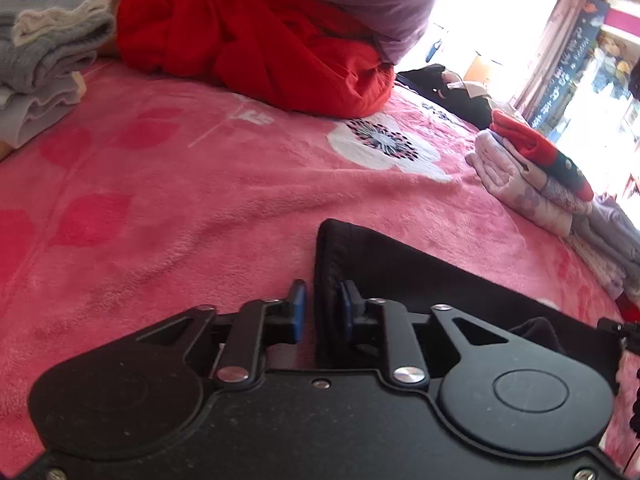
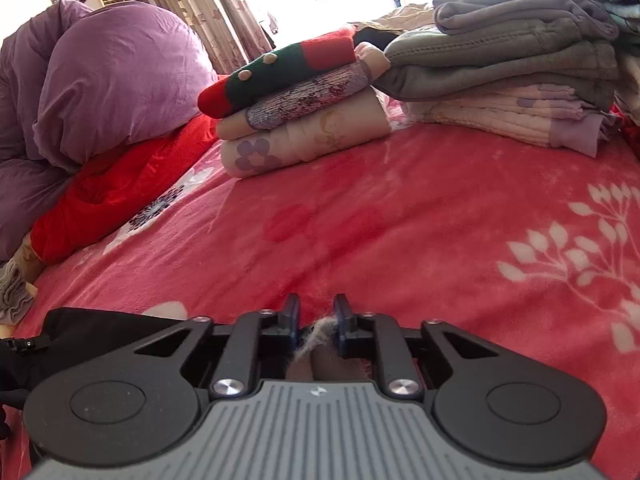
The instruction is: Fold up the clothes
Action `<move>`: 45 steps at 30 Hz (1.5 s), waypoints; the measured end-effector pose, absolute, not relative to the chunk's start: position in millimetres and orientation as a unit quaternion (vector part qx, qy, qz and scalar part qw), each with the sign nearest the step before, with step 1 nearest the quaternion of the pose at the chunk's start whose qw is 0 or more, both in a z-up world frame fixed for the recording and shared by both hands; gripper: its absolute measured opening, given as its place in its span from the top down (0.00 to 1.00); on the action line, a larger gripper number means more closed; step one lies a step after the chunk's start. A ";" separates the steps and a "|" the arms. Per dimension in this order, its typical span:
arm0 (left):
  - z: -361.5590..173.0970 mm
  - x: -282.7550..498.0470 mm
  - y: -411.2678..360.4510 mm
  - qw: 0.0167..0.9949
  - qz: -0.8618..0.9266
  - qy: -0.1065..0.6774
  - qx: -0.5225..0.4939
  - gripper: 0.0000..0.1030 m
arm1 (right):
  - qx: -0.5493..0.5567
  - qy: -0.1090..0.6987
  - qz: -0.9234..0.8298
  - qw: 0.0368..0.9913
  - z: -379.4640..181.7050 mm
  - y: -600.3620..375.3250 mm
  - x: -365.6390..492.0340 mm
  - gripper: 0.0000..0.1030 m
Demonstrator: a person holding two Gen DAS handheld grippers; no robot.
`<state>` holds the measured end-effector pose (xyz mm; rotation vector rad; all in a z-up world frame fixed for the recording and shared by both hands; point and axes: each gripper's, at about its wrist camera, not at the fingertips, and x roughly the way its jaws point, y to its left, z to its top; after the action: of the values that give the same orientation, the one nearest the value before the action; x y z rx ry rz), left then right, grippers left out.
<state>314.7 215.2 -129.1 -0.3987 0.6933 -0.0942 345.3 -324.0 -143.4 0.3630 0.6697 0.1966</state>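
Note:
A black garment [image 1: 420,280] lies on the pink bed blanket [image 1: 180,208], its folded edge between the blue pads of my left gripper [image 1: 322,308]. The jaws stand a little apart around that edge; the right pad touches the cloth. In the right wrist view my right gripper [image 2: 316,322] is low on the blanket with a tuft of pale fuzzy fabric [image 2: 316,338] between its jaws, which are slightly apart. A corner of the black garment [image 2: 92,324] shows at the lower left there.
A red garment [image 1: 256,48] and purple duvet [image 2: 100,80] lie at the bed's far side. Folded grey clothes [image 1: 36,52] are at left. Stacks of folded clothes [image 2: 296,112] and grey and lilac ones [image 2: 520,80] stand beyond the right gripper.

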 end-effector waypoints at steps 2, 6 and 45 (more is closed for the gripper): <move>-121.6 309.8 220.7 0.924 -0.024 0.328 -0.197 0.63 | 0.187 0.315 0.084 0.927 -138.3 -329.2 338.0 0.67; -104.3 296.0 231.0 0.923 -0.014 0.309 -0.227 0.57 | 0.189 0.290 0.083 0.935 -119.6 -335.4 313.8 0.57; -98.0 194.6 206.2 0.877 0.020 0.338 -0.340 0.93 | -0.258 0.148 0.137 0.945 -90.7 -207.5 96.4 0.91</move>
<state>194.6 206.2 -98.0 -0.7092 0.7053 0.0413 96.4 -207.5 -90.7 -0.5249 0.3017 0.2783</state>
